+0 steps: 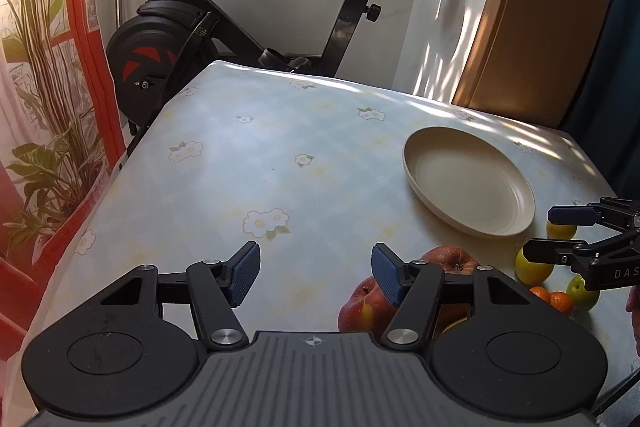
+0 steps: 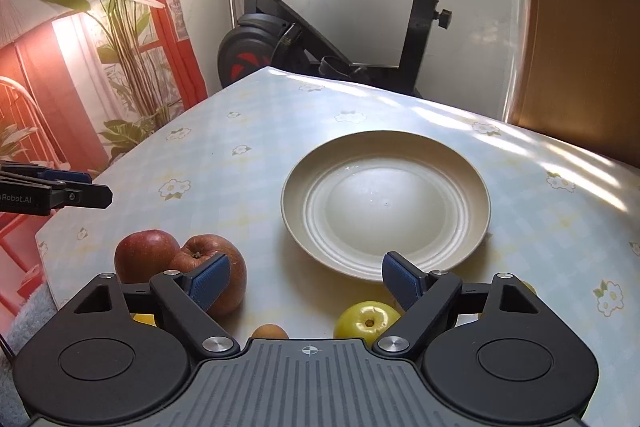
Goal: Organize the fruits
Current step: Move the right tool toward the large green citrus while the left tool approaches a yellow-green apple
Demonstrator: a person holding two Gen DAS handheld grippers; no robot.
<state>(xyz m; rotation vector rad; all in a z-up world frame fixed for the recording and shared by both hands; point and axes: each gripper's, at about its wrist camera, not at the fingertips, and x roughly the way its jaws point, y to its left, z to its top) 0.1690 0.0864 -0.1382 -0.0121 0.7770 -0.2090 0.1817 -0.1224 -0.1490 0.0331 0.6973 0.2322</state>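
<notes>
My left gripper is open over bare tablecloth with nothing between its blue pads. Two red apples lie just to its right, partly hidden behind the right finger. Past them an empty cream plate sits on the table. My right gripper is open too, hovering in front of the plate. A yellow-green apple lies below its right finger, and a small orange fruit peeks out near its base. The red apples touch each other at its left.
More yellow-green apples and mandarins lie under the right gripper. The left gripper enters from the left edge. The table has a flowered cloth; an exercise bike stands behind it and a wooden door at right.
</notes>
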